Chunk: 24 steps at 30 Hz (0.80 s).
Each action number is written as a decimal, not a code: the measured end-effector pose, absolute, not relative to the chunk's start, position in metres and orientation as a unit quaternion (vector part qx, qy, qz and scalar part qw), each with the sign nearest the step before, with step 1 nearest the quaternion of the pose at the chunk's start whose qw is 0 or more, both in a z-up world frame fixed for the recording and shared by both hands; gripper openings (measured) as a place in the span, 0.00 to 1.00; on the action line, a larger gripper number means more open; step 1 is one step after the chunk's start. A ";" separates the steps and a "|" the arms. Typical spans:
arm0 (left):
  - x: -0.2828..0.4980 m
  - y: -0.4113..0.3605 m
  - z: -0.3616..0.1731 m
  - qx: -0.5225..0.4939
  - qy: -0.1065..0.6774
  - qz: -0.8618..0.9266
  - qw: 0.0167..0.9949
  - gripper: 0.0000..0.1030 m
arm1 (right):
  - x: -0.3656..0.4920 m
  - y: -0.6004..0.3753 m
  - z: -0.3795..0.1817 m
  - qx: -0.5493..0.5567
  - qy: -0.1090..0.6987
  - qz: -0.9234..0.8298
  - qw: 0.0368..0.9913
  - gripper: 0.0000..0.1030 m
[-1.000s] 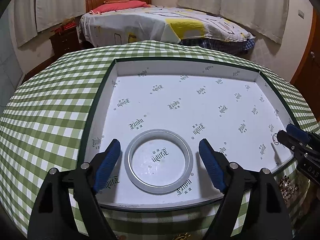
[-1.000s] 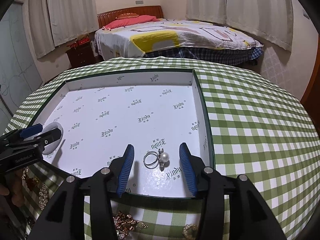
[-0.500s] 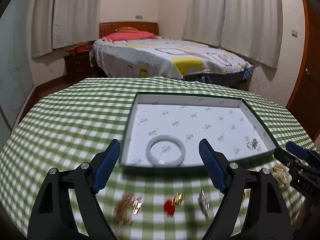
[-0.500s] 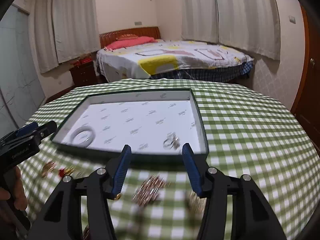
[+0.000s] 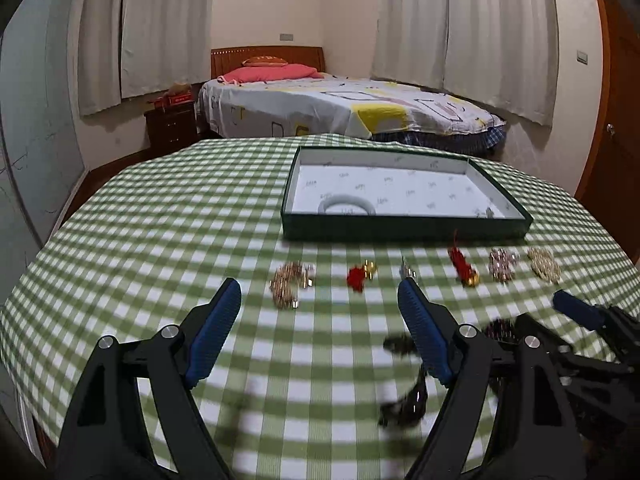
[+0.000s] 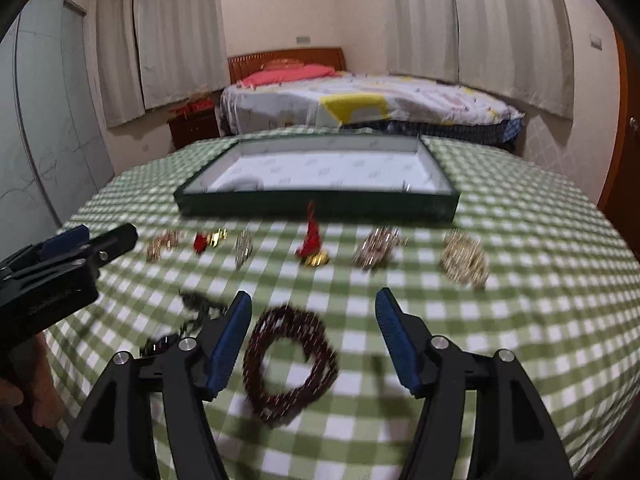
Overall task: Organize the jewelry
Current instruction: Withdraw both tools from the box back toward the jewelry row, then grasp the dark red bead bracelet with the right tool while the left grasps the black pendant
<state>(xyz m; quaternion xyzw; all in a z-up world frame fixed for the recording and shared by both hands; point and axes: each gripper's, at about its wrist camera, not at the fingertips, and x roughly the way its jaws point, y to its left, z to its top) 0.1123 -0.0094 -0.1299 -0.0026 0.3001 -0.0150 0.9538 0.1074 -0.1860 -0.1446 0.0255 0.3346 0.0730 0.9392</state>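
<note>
Both grippers are now back from the box, on the near side of the table, where a second ago each hung low over the box floor. The green-walled box [image 5: 404,229] stands well apart from them on the checked tablecloth [image 5: 168,232]. The white bangle [image 5: 347,205] lies inside it at the near left and the pearl ring [image 5: 489,212] at the near right, each where the left and right grippers hovered before; both placements are judged complete. The left gripper [image 5: 320,312] stands wide with nothing between its blue pads, its gap unchanged over the interval. The right gripper [image 6: 313,322] has just been opening; its jaws are apart and bare of any grip, and the dark red bead bracelet [image 6: 290,364] lies flat on the cloth between and below them, untouched. A row of loose pieces waits between grippers and box: a gold chain cluster [image 5: 290,282], a red-and-gold charm [image 5: 360,274], a small silver piece [image 5: 407,269], a red tassel with gold bell [image 5: 462,266], a pinkish sparkly brooch [image 5: 502,264] and a pale gold cluster [image 5: 543,264]. A dark, blurred item [image 5: 404,400] lies by the left gripper's right finger; type cannot be told. Judgement: two items are stored and most remain outside; the bead bracelet looks like the right gripper's next candidate. Both views are motion-blurred.
</note>
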 end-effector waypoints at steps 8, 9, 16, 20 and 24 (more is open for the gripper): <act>0.095 -0.011 -0.144 0.006 0.315 -0.021 0.949 0.77 | 0.111 -0.176 -0.159 0.019 0.365 0.070 0.928 0.69; 0.095 -0.011 -0.145 0.006 0.317 -0.022 0.948 0.77 | 0.113 -0.174 -0.162 0.016 0.375 0.073 0.924 0.69; 0.093 -0.014 -0.150 0.008 0.323 -0.025 0.946 0.77 | 0.112 -0.168 -0.171 -0.002 0.394 0.071 0.917 0.61; 0.092 -0.019 -0.154 0.010 0.329 -0.032 0.944 0.77 | 0.110 -0.172 -0.170 -0.002 0.395 0.072 0.916 0.33; 0.090 -0.025 -0.156 0.016 0.331 -0.040 0.943 0.77 | 0.109 -0.183 -0.166 0.018 0.395 0.077 0.915 0.16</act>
